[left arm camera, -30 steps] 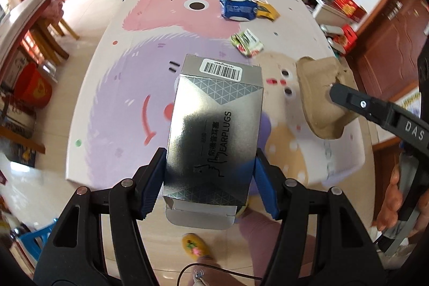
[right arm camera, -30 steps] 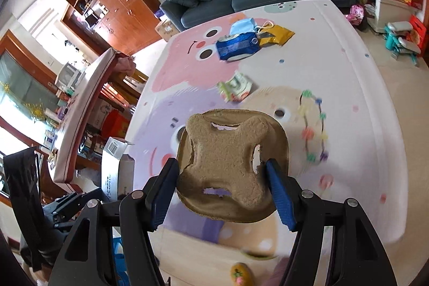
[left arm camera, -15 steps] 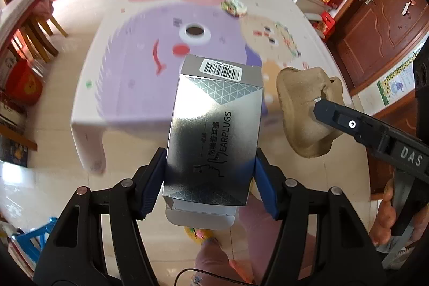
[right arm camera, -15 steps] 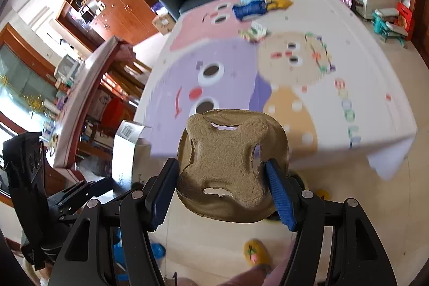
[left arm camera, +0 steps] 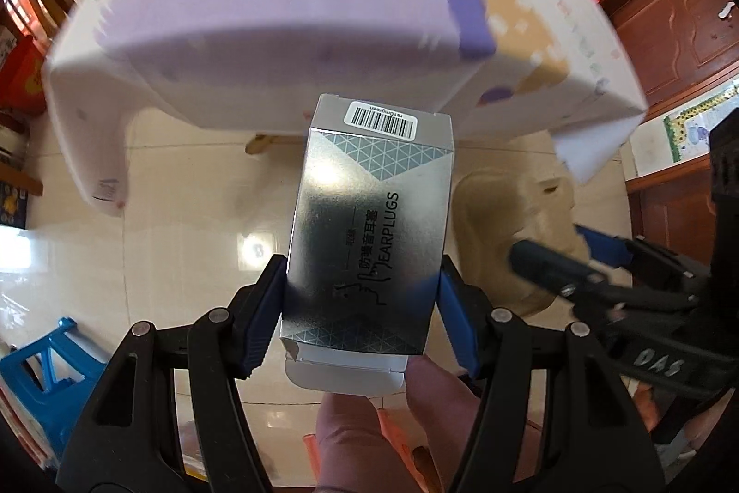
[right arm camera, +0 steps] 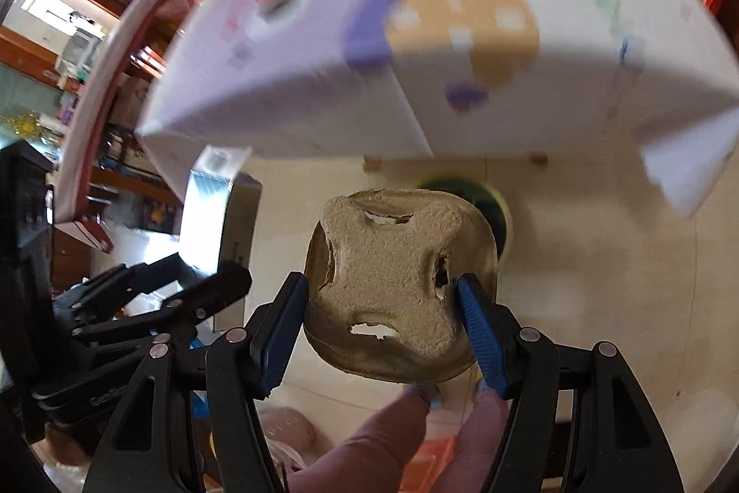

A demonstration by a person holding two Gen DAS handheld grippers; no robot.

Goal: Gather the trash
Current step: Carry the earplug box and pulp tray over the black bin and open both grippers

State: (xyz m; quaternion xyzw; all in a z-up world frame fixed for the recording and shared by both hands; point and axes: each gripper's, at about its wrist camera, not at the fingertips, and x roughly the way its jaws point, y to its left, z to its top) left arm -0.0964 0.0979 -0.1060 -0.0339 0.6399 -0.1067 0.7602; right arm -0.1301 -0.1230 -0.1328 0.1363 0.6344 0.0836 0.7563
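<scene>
Left hand-held gripper (left arm camera: 362,299) clamps silver EARPLUGS box (left arm camera: 369,225); right hand-held gripper (right arm camera: 383,326) clamps pulp tray (right arm camera: 397,285).

Your left gripper (left arm camera: 362,301) clamped the silver earplug box (left arm camera: 369,225) between its blue pads (left arm camera: 261,317), the barcode end pointing away from you and the open flap toward the camera. Just to the right, your right gripper (left arm camera: 561,257) gripped the brown pulp tray (left arm camera: 499,216). Both hung over the pale tiled floor (left arm camera: 184,225), in front of the table (left arm camera: 286,45) and its blurred cartoon cloth. A blue stool (left arm camera: 44,373) stood at lower left.
</scene>
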